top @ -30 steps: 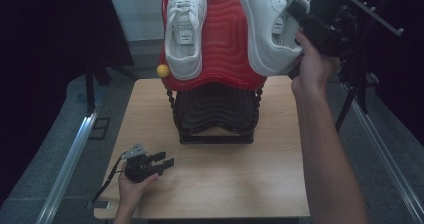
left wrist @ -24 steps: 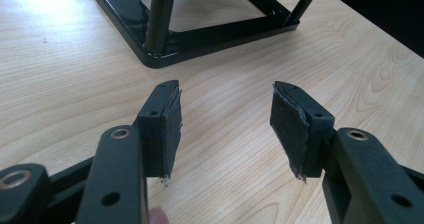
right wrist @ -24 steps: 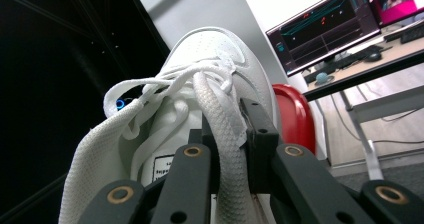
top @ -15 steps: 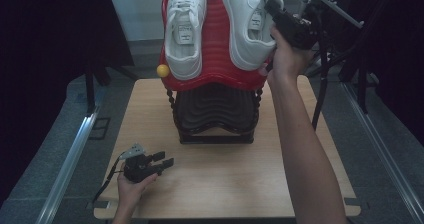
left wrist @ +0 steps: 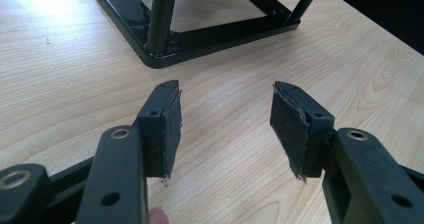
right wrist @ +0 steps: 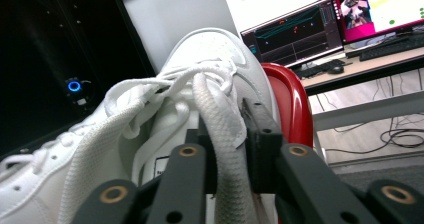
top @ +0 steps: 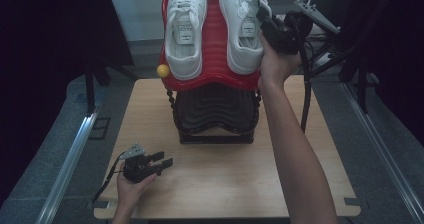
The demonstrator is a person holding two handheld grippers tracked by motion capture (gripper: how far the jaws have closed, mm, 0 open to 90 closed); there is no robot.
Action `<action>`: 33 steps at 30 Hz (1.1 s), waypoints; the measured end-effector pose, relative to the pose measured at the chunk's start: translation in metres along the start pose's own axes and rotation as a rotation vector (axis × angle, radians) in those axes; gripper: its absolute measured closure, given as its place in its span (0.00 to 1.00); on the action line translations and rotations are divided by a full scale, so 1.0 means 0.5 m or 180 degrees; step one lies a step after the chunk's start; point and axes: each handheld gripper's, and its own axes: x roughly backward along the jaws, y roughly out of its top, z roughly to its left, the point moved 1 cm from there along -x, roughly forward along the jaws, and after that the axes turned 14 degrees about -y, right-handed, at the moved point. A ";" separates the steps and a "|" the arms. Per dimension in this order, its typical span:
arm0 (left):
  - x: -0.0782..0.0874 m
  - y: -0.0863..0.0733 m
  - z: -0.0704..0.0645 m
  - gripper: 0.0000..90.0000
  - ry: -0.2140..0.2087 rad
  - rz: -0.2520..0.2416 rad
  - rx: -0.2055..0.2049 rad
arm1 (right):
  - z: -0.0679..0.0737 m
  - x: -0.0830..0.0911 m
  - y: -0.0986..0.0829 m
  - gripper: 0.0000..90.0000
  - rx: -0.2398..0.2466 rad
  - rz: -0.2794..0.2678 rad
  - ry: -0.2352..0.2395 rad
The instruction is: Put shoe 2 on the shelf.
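At upper right of the high view, the right sneaker (top: 243, 26) lies on the red tier of the shoe rack (top: 215, 74), beside its mate (top: 185, 29). The right gripper (top: 270, 26) is clamped on a white lace (right wrist: 220, 129) — a pull could likely undo the lacing or drag the shoe off the slope. That arm reaches far forward, hand raised. The left gripper (top: 162, 162) rests low at lower left on the table (top: 240, 184), jaws apart — empty.

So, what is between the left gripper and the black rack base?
Only bare wooden table: in the left gripper view, the open left gripper faces the rack base with nothing between.
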 end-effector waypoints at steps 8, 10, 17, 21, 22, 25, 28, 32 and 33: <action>0.002 0.000 0.000 0.52 0.0011 0.0011 -0.0015 | 0.021 0.002 -0.006 0.58 0.0178 0.0086 0.0245; 0.001 -0.001 0.000 0.52 0.0014 0.0009 -0.0003 | 0.018 0.006 0.000 0.56 0.0075 0.0112 0.0368; 0.001 0.000 -0.001 0.52 0.0015 0.0009 0.0000 | -0.008 0.033 0.012 0.54 -0.0056 0.0122 0.0580; 0.003 0.000 -0.001 0.52 0.0022 0.0001 -0.0001 | -0.031 0.054 0.018 0.55 -0.0132 0.0106 0.0653; 0.003 0.000 -0.001 0.52 0.0020 -0.0001 0.0001 | -0.038 0.060 0.021 0.54 -0.0150 0.0097 0.0662; 0.003 0.000 -0.001 0.52 0.0024 -0.0001 0.0002 | -0.062 0.080 0.028 0.55 -0.0172 0.0072 0.0655; 0.004 0.001 0.000 0.52 0.0038 -0.0013 0.0007 | -0.090 0.102 0.031 0.55 -0.0145 0.0061 0.0636; 0.002 0.001 0.001 0.52 0.0040 0.0014 0.0007 | -0.129 0.134 0.021 0.55 -0.0111 0.0069 0.0620; 0.001 0.001 0.001 0.52 0.0042 0.0008 0.0012 | -0.137 0.142 0.017 0.55 -0.0087 0.0060 0.0616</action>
